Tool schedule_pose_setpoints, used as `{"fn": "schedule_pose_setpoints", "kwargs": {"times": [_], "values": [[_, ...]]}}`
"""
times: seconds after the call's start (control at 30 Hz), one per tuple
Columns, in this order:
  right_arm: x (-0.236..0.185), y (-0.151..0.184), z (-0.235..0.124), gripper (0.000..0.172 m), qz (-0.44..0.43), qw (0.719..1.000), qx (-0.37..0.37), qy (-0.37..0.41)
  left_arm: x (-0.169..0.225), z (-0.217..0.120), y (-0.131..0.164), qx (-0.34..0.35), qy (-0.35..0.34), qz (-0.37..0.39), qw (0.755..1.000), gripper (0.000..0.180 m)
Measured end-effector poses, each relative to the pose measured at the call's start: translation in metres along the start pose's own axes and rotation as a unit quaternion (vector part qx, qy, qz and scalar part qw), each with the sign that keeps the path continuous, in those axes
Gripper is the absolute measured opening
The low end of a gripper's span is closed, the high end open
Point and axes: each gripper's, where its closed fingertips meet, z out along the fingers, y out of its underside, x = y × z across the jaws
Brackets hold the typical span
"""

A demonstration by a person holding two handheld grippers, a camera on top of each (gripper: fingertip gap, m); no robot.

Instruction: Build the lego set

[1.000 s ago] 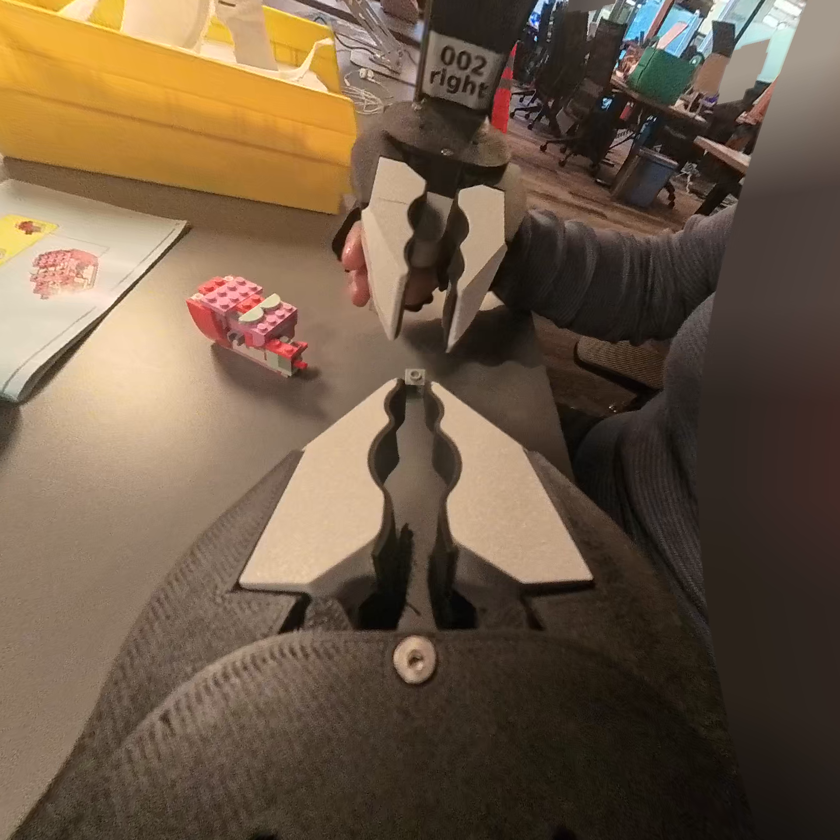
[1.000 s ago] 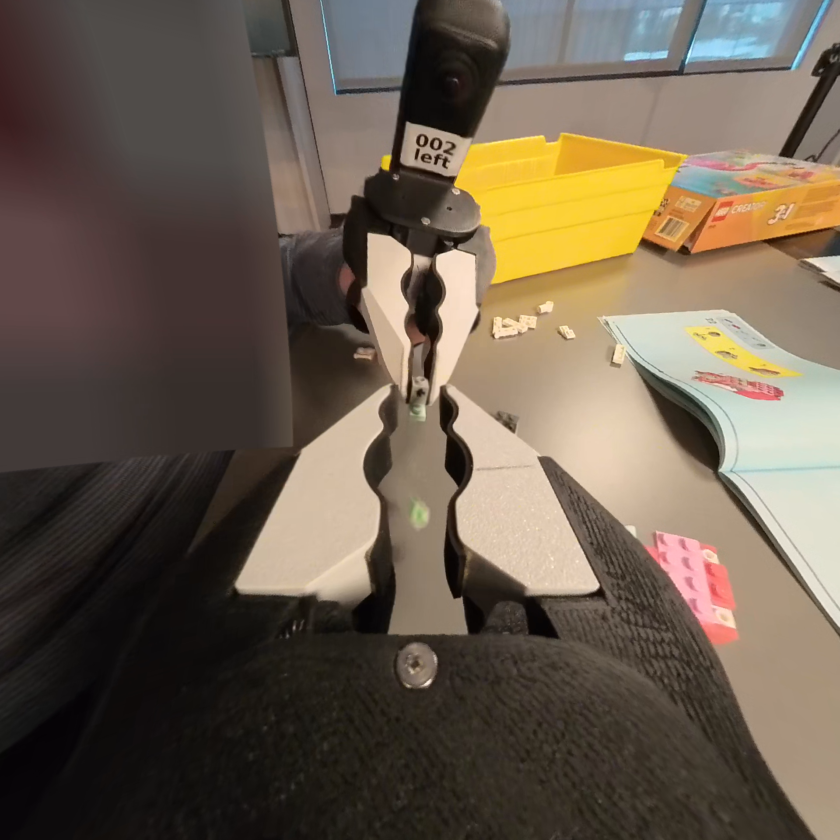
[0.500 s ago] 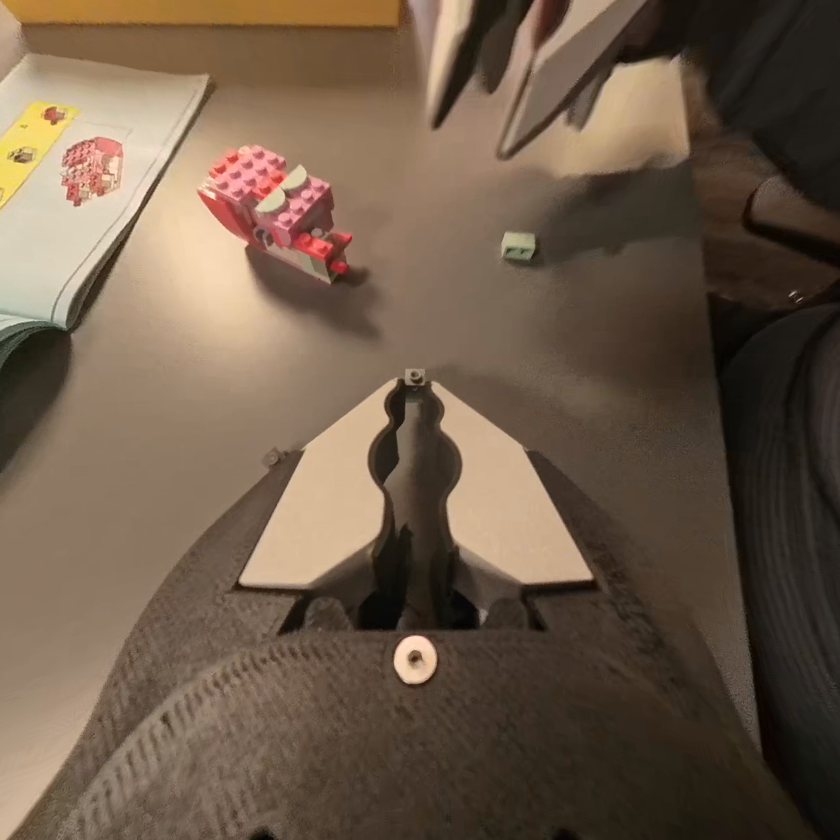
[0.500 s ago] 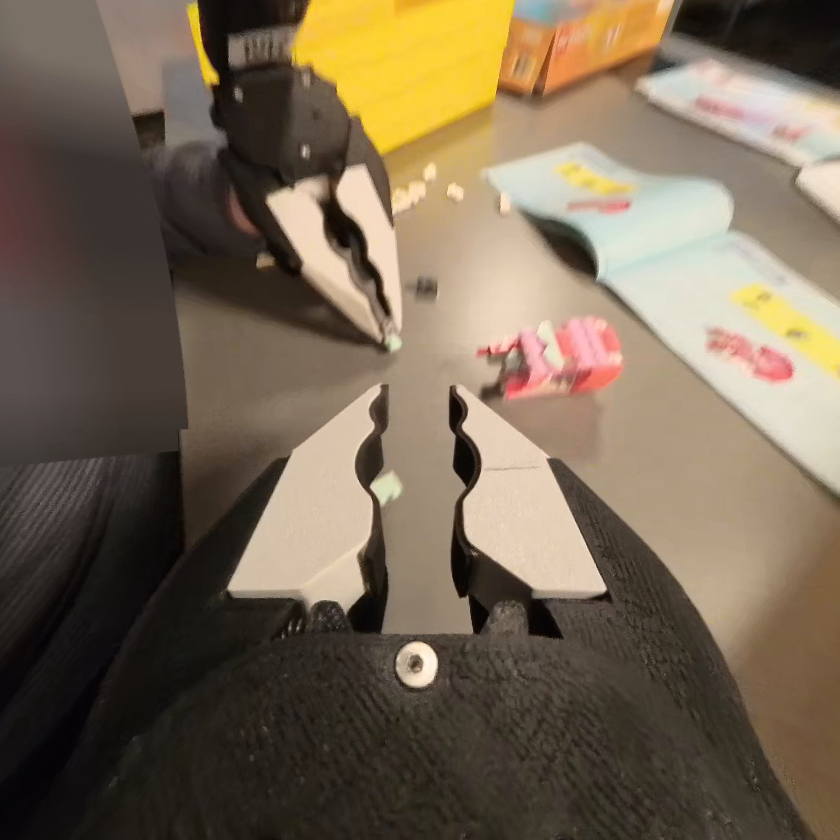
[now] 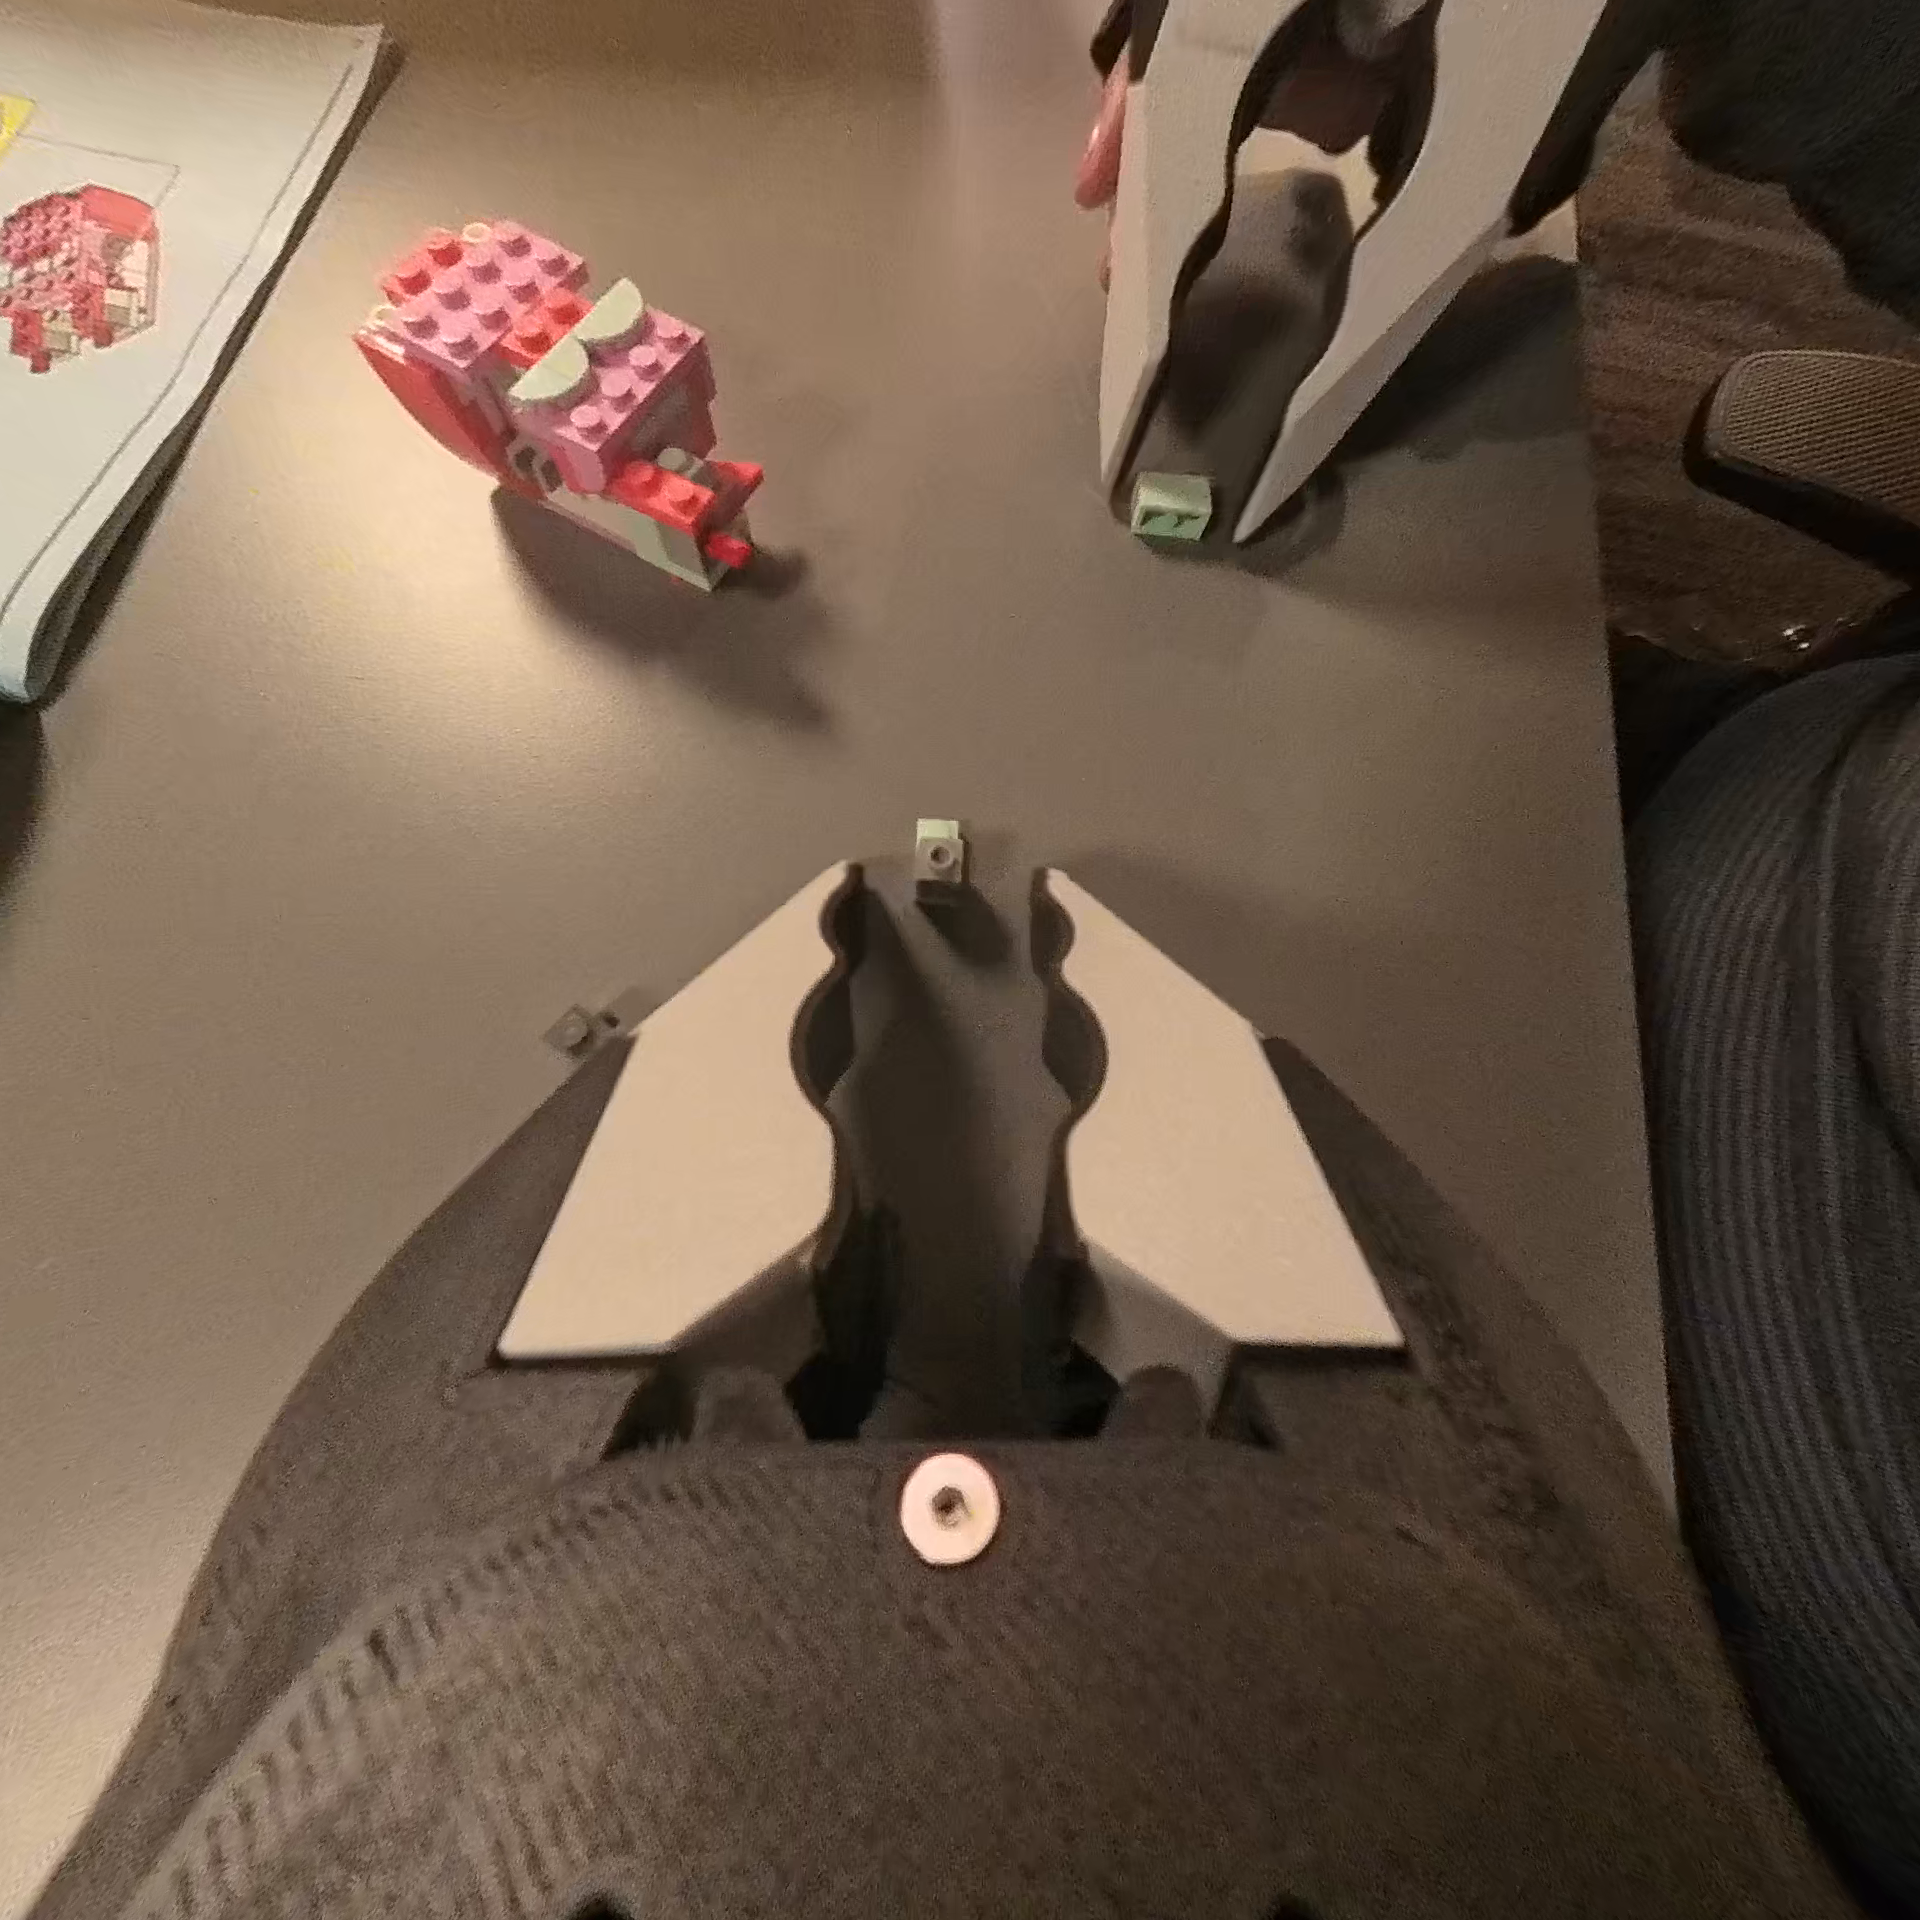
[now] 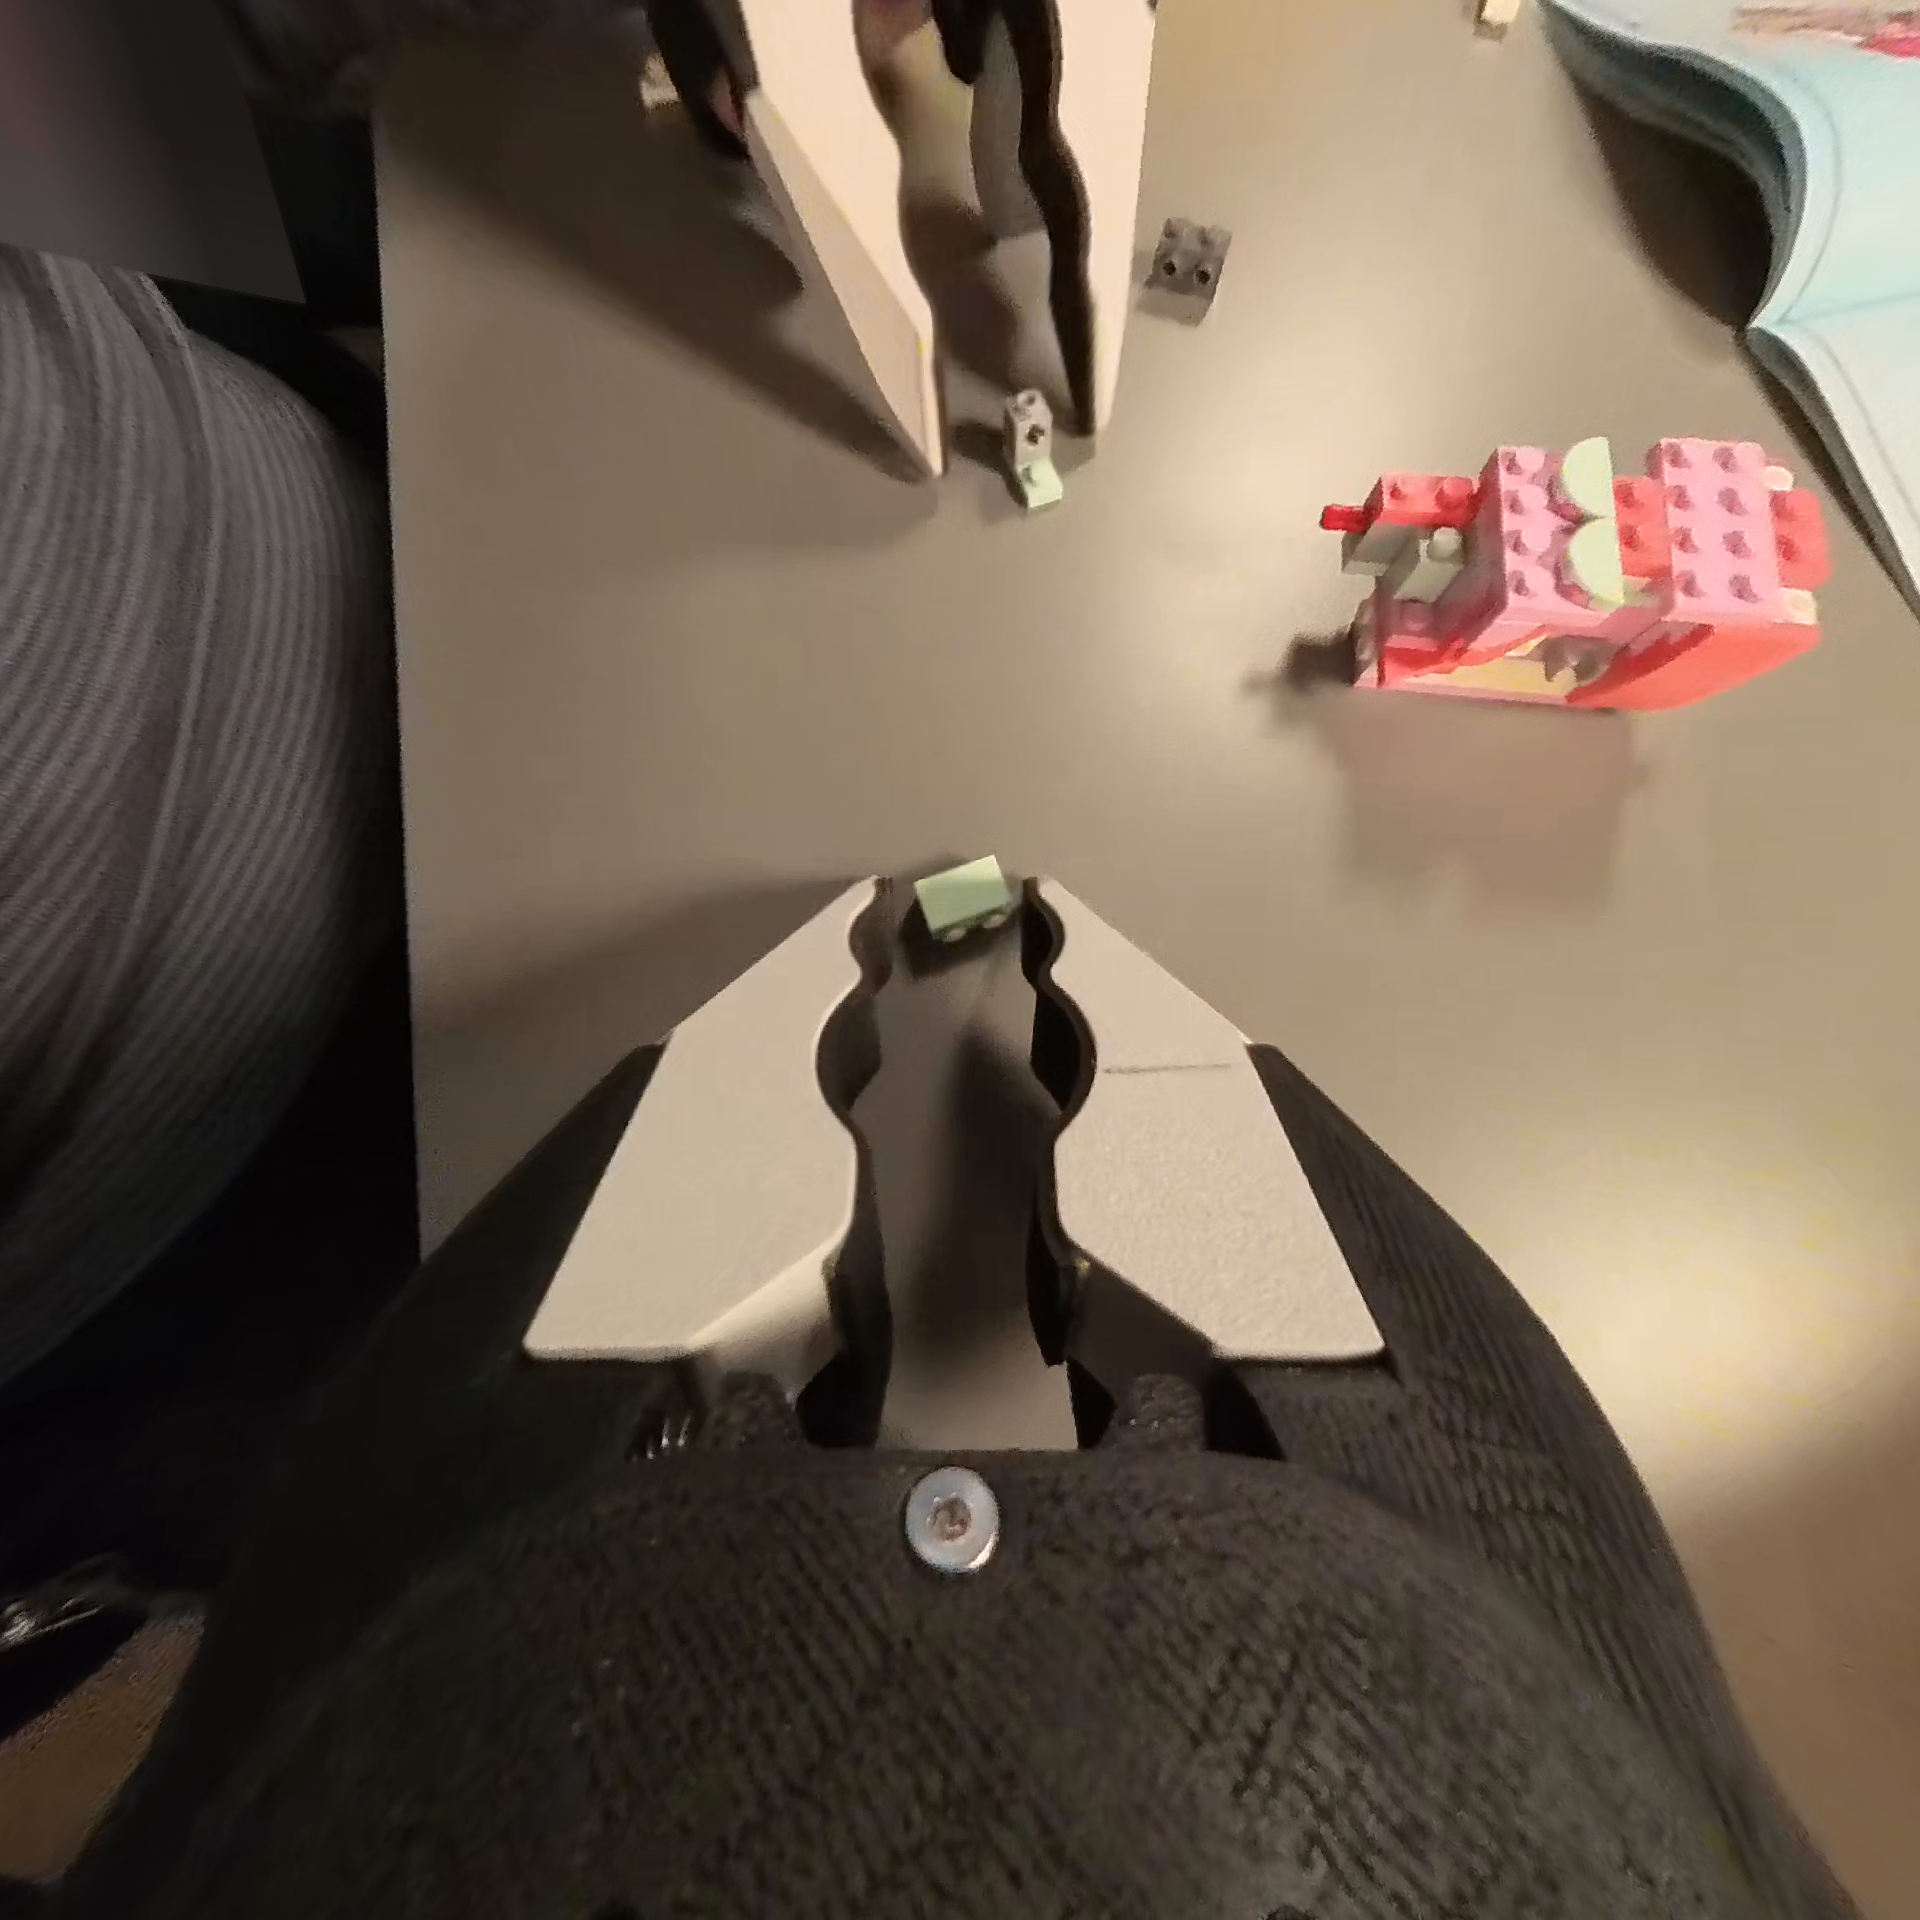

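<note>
Centrally, left gripper (image 5: 943,883) parted around small grey-green stud piece (image 5: 938,849), untouched; right gripper (image 6: 956,902) spread around mint brick (image 6: 961,897), unclamped; pink model (image 5: 551,395) upper left.

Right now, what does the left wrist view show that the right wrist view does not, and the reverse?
Only the left wrist view shows the printed model picture on the open booklet and a chair armrest past the table edge.

Only the right wrist view shows two studs on the dark grey brick and a pale piece at the top edge.

Both show the pink and red brick model, the small grey and green piece between the open left hand-held gripper fingers, and the light green brick between the open right hand-held gripper fingers.
</note>
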Motion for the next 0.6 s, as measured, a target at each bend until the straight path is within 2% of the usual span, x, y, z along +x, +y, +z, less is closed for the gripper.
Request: {"fn": "schedule_pose_setpoints", "kwargs": {"times": [0.03, 0.1, 0.17, 0.3, 0.37, 0.5, 0.6], "values": [[0.0, -0.002, 0.001, 0.017, -0.001, 1.0, 0.003, 0.0, -0.001, -0.001, 0.0, 0.001, -0.004, -0.001, 1.0, 0.035], [0.003, -0.005, 0.001, 0.017, 0.004, 1.0, 0.005, 0.006, -0.005, -0.004, -0.001, 0.007, -0.021, 0.001, 1.0, 0.047], [0.006, -0.027, -0.004, 0.017, -0.021, 0.998, 0.04, 0.036, 0.001, -0.011, -0.014, 0.043, -0.017, 0.008, 0.999, 0.049], [0.0, -0.074, -0.012, 0.016, -0.15, 0.979, 0.077, 0.119, 0.035, -0.025, -0.059, 0.145, 0.077, -0.067, 0.984, 0.04], [-0.003, -0.089, -0.013, 0.016, -0.192, 0.967, 0.085, 0.141, 0.043, -0.03, -0.075, 0.178, 0.136, -0.137, 0.965, 0.039], [-0.006, -0.108, -0.018, 0.016, -0.247, 0.948, 0.105, 0.169, 0.048, -0.052, -0.103, 0.271, 0.261, -0.236, 0.896, 0.032], [-0.01, -0.121, -0.024, 0.016, -0.272, 0.935, 0.125, 0.189, 0.046, -0.052, -0.103, 0.278, 0.276, -0.25, 0.885, 0.027]]}}
